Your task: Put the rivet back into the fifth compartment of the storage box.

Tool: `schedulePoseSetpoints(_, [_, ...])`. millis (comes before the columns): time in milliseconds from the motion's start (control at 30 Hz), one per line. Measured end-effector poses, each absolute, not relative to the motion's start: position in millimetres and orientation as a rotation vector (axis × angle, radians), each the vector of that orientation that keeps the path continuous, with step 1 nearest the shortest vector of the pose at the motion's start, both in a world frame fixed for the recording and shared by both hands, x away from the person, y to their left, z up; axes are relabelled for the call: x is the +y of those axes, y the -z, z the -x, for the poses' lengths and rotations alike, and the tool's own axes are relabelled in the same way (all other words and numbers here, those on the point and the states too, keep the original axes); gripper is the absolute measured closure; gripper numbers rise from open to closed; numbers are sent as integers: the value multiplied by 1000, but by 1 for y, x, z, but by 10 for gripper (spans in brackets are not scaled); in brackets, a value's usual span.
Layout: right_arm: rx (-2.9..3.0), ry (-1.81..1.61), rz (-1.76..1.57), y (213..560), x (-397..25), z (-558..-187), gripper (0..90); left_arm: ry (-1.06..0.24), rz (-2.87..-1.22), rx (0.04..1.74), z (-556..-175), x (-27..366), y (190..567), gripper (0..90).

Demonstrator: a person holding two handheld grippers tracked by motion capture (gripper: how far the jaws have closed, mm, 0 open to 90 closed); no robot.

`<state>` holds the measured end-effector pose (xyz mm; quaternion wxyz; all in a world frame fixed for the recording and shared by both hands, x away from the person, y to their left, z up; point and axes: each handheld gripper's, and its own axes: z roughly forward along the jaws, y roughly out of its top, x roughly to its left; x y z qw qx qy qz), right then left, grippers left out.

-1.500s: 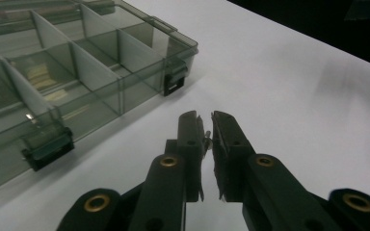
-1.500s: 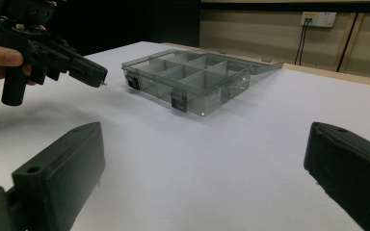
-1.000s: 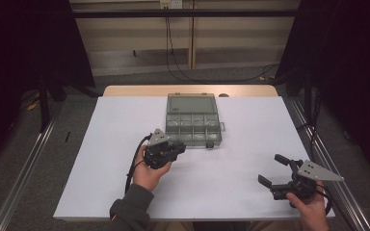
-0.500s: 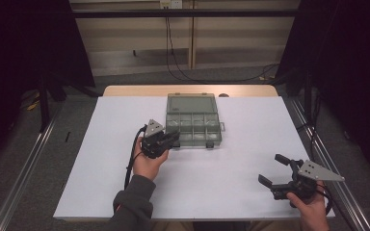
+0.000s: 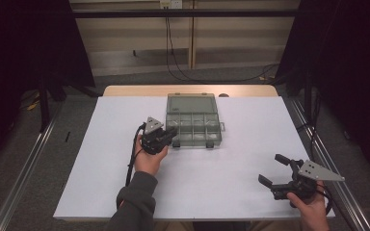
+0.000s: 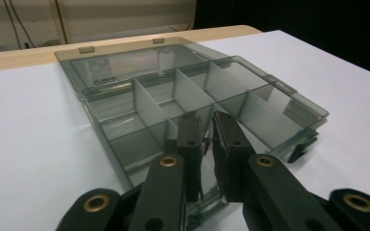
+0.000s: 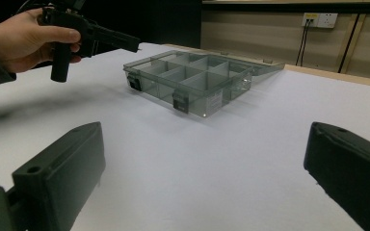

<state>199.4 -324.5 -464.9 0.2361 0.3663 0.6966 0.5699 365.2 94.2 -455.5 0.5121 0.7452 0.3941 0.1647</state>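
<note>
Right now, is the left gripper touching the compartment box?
Cannot tell. In the left gripper view the left gripper, jaws nearly together, overlaps the compartment box at its near edge; in the high view it sits there too; neither shows contact or gap.

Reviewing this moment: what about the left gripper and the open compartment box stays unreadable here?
- Whether the left gripper pinches anything: left gripper view, jaws nearly closed, only a thin dark speck between them, too small to identify.
- Near front corner of the box: hidden behind those jaws.
- Label on the box lid: high view, too small to read.
- Right gripper: jaw tips cut off by its view's edges.
</note>
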Motion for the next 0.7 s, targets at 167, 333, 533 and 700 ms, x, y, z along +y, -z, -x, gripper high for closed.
schedulePoseSetpoints(167, [1911, -1563, -1005, 465, -324, -199, 6, -405, -1788, 973, -370, 95, 460, 823])
schedulePoseSetpoints(333, [1911, -1565, -1005, 465, -324, -199, 6, -408, -1799, 979, -373, 95, 463, 822])
schedulePoseSetpoints(533, [1913, -1567, -1005, 465, -324, -199, 7, -420, -1802, 983, -374, 96, 465, 758])
schedulePoseSetpoints(700, [1914, -1566, -1006, 465, -324, -199, 6, -419, -1786, 964, -367, 100, 459, 671])
